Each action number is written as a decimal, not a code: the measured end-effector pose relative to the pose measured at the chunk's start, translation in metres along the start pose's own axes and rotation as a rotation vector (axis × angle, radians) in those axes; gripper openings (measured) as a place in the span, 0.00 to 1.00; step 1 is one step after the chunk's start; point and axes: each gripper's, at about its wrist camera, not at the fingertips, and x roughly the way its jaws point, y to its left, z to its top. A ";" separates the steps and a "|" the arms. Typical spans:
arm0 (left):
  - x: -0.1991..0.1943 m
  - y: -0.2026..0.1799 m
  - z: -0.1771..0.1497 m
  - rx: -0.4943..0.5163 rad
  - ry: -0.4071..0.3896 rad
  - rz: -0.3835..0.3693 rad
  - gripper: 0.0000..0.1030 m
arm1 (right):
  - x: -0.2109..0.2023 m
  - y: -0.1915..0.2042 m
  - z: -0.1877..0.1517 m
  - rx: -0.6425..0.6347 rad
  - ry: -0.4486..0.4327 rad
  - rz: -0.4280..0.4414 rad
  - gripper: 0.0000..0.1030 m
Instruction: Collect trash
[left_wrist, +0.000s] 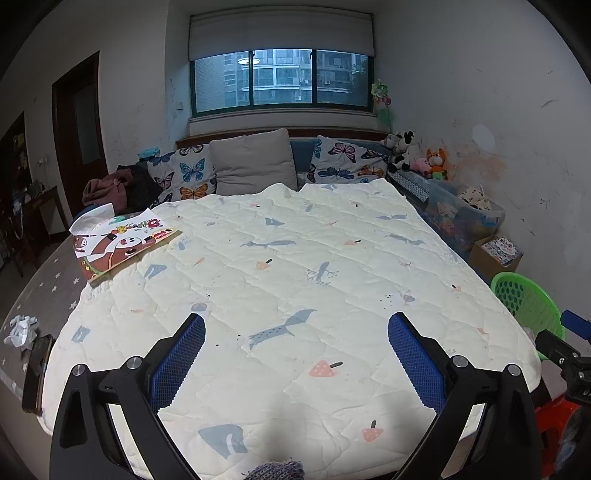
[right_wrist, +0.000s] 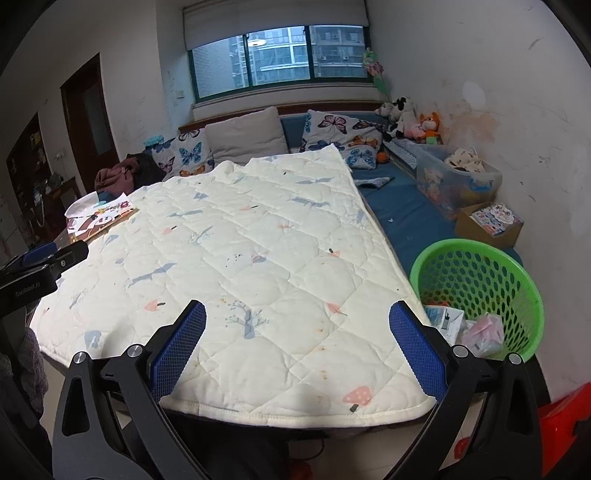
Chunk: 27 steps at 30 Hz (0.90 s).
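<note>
Green basket (right_wrist: 480, 291) sits just right of the right hand-held gripper (right_wrist: 297, 325) (some trash (right_wrist: 484, 332) inside). Both it and the left hand-held gripper (left_wrist: 295, 336) gape wide, holding nothing, over the quilt (left_wrist: 295, 266).

A cream quilt (right_wrist: 236, 236) is dotted with grey-blue animals and pink mushrooms. A bright green basket (right_wrist: 517, 280) is full of little holes. Blue pads (left_wrist: 181, 362) are seen on black grippers. Butterflies in many colours are printed on the pillows (left_wrist: 184, 173). A plain grey pillow (left_wrist: 255, 162) is seen between them.
</note>
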 end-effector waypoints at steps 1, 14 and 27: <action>-0.001 0.000 0.000 -0.001 -0.002 0.001 0.93 | 0.000 0.000 0.000 0.000 0.000 0.000 0.96; -0.005 0.006 0.001 -0.011 -0.019 0.021 0.93 | -0.002 -0.003 0.001 0.010 -0.009 0.004 0.96; -0.007 0.003 -0.004 0.001 -0.018 0.003 0.93 | -0.001 -0.002 0.001 0.012 -0.007 0.001 0.96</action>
